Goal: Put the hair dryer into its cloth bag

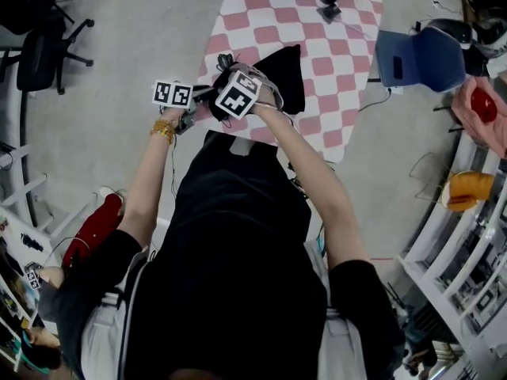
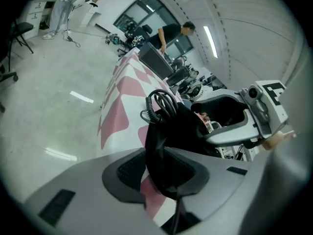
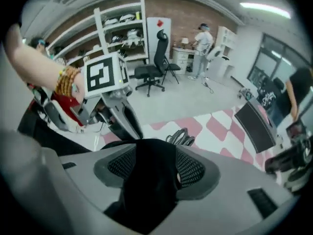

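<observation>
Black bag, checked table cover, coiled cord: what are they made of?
Black bag: soft matte cloth, folds and drapes limply.
Pink-and-white checked table cover: cloth or vinyl, hard to tell; hangs over the edge.
Coiled black cord: smooth rubbery plastic jacket, slight sheen.

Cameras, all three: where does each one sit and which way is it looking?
Head view: on the person's head, looking steeply down at the checked table and black cloth bag; shows both forearms and a black shirt.
Left gripper view: rides the left gripper, looking along its jaws down the table; the bag's cloth lies between them; no body part clearly shows.
Right gripper view: rides the right gripper, facing shelves; cloth between its jaws; a braceleted wrist at left.
Shared: both gripper views see the coiled cord.
</observation>
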`<act>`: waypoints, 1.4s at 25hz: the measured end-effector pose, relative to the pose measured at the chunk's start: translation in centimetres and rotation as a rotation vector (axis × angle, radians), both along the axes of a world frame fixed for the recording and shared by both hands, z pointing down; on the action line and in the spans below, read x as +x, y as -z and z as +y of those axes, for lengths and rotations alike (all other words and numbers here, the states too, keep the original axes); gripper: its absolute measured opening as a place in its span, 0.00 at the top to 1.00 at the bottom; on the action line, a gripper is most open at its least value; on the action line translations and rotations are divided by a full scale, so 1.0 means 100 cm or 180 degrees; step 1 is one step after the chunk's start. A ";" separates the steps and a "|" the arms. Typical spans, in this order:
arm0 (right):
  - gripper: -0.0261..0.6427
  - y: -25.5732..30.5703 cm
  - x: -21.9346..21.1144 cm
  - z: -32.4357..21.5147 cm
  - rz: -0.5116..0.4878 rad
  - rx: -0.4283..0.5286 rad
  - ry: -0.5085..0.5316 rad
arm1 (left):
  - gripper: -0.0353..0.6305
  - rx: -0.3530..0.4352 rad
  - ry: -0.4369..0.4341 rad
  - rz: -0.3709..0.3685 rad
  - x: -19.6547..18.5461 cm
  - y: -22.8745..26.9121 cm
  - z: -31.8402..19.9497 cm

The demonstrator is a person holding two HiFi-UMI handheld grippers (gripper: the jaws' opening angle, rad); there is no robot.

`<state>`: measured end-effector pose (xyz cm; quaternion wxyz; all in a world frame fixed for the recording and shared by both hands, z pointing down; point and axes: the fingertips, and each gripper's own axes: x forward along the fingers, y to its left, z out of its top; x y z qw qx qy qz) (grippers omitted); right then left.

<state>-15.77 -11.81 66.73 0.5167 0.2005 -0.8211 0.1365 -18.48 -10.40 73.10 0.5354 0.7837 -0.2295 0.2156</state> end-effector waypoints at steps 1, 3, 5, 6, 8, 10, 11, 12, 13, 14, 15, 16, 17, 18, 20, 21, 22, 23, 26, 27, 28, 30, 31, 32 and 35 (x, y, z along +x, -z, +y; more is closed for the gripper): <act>0.59 -0.007 0.001 0.000 0.0187 0.0138 0.0177 | 0.79 -0.0001 0.0010 -0.0039 0.001 -0.003 -0.002; 0.59 -0.021 0.004 0.003 0.0464 0.0334 0.0446 | 0.79 0.0000 0.0022 -0.0111 0.001 -0.007 -0.003; 0.72 -0.027 0.008 0.001 0.0603 0.0589 0.0580 | 0.80 0.0001 -0.0006 -0.0136 0.002 -0.007 -0.003; 0.81 -0.026 0.009 -0.001 0.0609 0.0711 0.0563 | 0.80 -0.0001 -0.0019 -0.0132 0.002 -0.007 -0.003; 0.90 -0.016 0.014 -0.007 0.0503 0.0841 0.0416 | 0.80 -0.0013 -0.0004 -0.0102 -0.001 -0.004 -0.004; 0.91 -0.003 0.019 -0.010 0.0264 0.0856 0.0206 | 0.80 -0.0025 0.0048 -0.0070 -0.006 -0.003 -0.007; 0.91 0.005 0.023 -0.012 0.0112 0.0841 0.0091 | 0.79 -0.0031 0.0075 -0.0055 -0.008 -0.003 -0.008; 0.91 0.014 0.027 -0.013 -0.0055 0.0824 -0.0032 | 0.79 -0.0041 0.0093 -0.0033 -0.009 -0.003 -0.009; 0.91 0.023 0.031 -0.014 -0.0232 0.0812 -0.0164 | 0.79 -0.0048 0.0092 -0.0003 -0.008 -0.002 -0.009; 0.91 0.033 0.036 -0.015 -0.0412 0.0806 -0.0302 | 0.79 -0.0050 0.0064 0.0036 -0.005 0.001 -0.008; 0.91 0.043 0.041 -0.016 -0.0586 0.0806 -0.0439 | 0.79 -0.0051 0.0011 0.0086 0.000 0.004 -0.006; 0.91 0.053 0.046 -0.017 -0.0746 0.0811 -0.0564 | 0.79 -0.0062 -0.0056 0.0148 0.007 0.007 -0.003; 0.91 0.061 0.052 -0.017 -0.0887 0.0823 -0.0665 | 0.79 -0.0084 -0.0119 0.0216 0.015 0.010 0.001; 0.91 0.070 0.057 -0.016 -0.1007 0.0844 -0.0732 | 0.79 -0.0112 -0.0159 0.0274 0.024 0.011 0.005; 0.91 0.084 0.065 -0.013 -0.1172 0.0903 -0.0758 | 0.79 -0.0159 -0.0135 0.0310 0.036 0.010 0.007; 0.91 0.089 0.069 -0.010 -0.1216 0.0935 -0.0735 | 0.81 -0.0188 -0.0075 0.0299 0.040 0.008 0.005; 0.91 0.093 0.073 -0.007 -0.1243 0.0968 -0.0701 | 0.88 -0.0229 0.0008 0.0288 0.041 0.004 0.003; 0.91 0.096 0.076 -0.004 -0.1261 0.1001 -0.0668 | 0.91 -0.0282 0.0099 0.0288 0.042 0.002 0.000; 0.91 0.105 0.088 0.001 -0.1317 0.1100 -0.0647 | 0.93 -0.0369 0.0289 0.0437 0.042 0.009 -0.007; 0.91 0.109 0.093 0.001 -0.1345 0.1137 -0.0670 | 0.93 -0.0361 0.0336 0.0541 0.044 0.018 -0.010; 0.91 0.115 0.098 0.001 -0.1376 0.1175 -0.0695 | 0.93 -0.0333 0.0389 0.0656 0.045 0.028 -0.013; 0.91 0.125 0.109 0.001 -0.1422 0.1250 -0.0713 | 0.93 -0.0199 0.0526 0.0921 0.045 0.055 -0.024; 0.91 0.129 0.114 0.002 -0.1431 0.1282 -0.0705 | 0.93 -0.0115 0.0610 0.1112 0.045 0.074 -0.031; 0.91 0.132 0.119 0.004 -0.1442 0.1310 -0.0698 | 0.93 -0.0066 0.0692 0.1399 0.049 0.097 -0.039; 0.91 0.139 0.133 0.007 -0.1578 0.1337 -0.0787 | 0.93 -0.0064 0.0703 0.1904 0.069 0.152 -0.044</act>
